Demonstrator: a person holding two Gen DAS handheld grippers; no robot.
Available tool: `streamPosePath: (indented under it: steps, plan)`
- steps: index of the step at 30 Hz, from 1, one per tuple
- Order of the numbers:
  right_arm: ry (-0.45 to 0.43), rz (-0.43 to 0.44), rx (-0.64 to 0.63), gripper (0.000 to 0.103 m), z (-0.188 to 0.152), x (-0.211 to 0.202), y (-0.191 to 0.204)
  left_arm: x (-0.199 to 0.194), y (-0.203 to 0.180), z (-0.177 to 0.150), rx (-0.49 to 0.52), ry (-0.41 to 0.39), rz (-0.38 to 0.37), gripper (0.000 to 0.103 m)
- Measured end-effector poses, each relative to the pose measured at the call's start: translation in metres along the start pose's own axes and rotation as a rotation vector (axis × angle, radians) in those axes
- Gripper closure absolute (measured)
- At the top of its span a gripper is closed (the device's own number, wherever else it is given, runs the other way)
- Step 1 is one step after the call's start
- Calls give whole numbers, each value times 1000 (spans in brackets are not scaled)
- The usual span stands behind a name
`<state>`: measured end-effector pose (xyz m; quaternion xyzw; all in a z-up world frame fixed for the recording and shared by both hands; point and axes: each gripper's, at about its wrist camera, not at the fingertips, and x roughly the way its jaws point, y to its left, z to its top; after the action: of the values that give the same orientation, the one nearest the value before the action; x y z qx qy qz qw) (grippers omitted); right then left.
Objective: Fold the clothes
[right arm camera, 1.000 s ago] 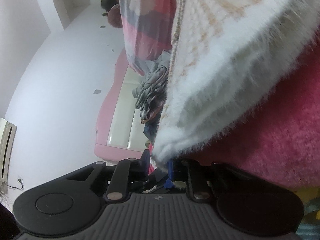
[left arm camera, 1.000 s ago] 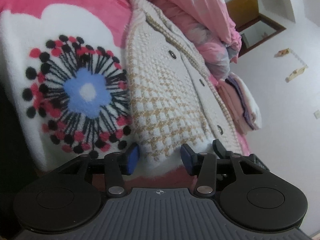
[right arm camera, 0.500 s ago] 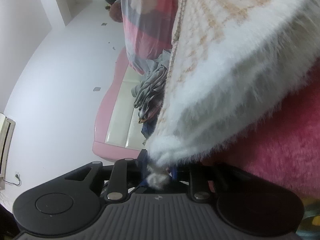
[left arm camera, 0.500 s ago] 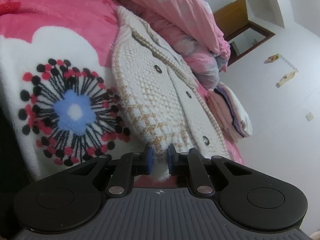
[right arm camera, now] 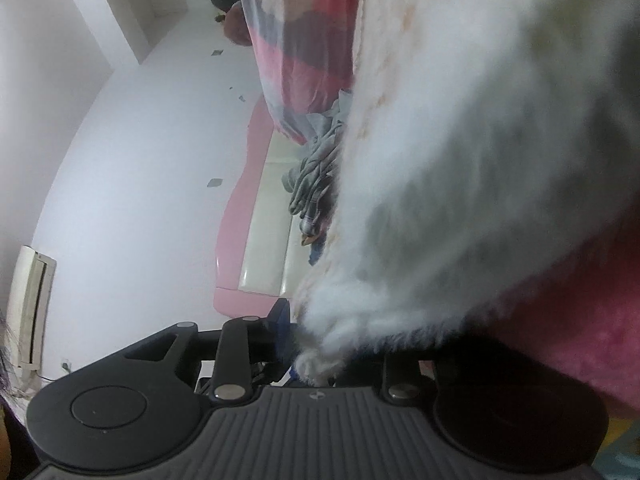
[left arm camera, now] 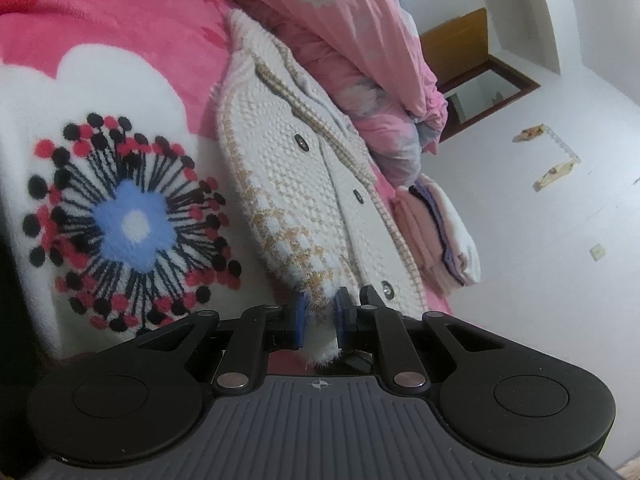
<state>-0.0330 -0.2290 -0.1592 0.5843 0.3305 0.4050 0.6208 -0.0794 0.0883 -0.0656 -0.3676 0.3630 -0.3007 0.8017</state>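
A cream knit cardigan [left arm camera: 304,184] with beige pattern and dark buttons lies flat on the pink flowered blanket [left arm camera: 120,60]. My left gripper [left arm camera: 319,316] is shut on its fuzzy near hem, which is pinched between the blue pads. In the right wrist view the cardigan's white fuzzy edge [right arm camera: 460,200] fills the upper right. A tuft of it hangs between the jaws of my right gripper [right arm camera: 316,336], which are opening. Its left pad [right arm camera: 282,318] stands just off the tuft, while the fabric hides the right finger.
A bunched pink and grey quilt [left arm camera: 360,60] lies beyond the cardigan, and folded pale clothes [left arm camera: 440,232] are stacked beside it. Grey checked garments [right arm camera: 316,172] lie by the pink headboard [right arm camera: 240,220]. White walls and a wooden-framed opening [left arm camera: 484,92] lie behind.
My left gripper went from wide open to shut on the cardigan's hem. The right jaws have spread apart, and the fuzzy edge now fills more of that view.
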Motion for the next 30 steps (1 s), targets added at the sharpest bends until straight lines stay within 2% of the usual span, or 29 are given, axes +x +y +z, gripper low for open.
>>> streamPosePath:
  steps: [9,15,25,30]
  plan:
    - [2,8,53,61,-9,10,0,2,0,3,-14,-7,-36,91]
    - [-1,46,92,58,-17,16,2,5,-2,4,-21,-11,-52,91]
    - [-27,77,150,58,-32,26,4,6,1,4,-32,-9,-62,91]
    - [-37,56,152,69,-41,30,7,8,8,4,-72,3,-79,90]
